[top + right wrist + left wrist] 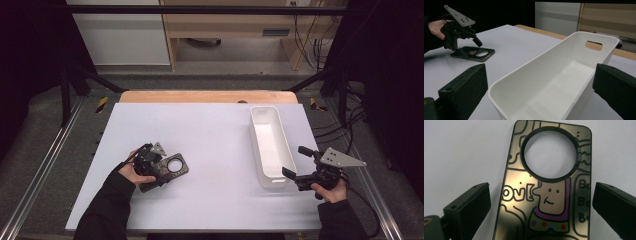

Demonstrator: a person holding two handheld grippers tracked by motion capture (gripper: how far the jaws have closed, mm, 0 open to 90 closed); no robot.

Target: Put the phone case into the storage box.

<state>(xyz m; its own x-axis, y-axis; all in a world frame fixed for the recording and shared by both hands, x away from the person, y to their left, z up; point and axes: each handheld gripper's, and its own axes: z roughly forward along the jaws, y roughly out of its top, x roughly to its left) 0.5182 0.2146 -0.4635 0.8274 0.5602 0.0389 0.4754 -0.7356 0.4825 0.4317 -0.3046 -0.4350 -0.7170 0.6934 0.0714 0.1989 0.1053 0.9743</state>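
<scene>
**Gloss on the case, matt nearly everywhere else**

The phone case [546, 195] looked like hard, glossy plastic, its gold face mirror-smooth (a dark ring rimmed the round cut-out). The white bin [554, 82] at right was smooth plastic with a soft sheen. The table [210, 130] was matt white, with bare wood along its far edge.

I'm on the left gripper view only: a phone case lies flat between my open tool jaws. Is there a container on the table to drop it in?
Observer: Yes. A white bin stands to the right of the phone case, its long side running away from you.
Operator: Anything in it?
Observer: No, the right gripper view shows its inside bare.
Operator: Where's the right tool?
Observer: The right tool is open at the bin's near right corner, holding nothing.
</scene>
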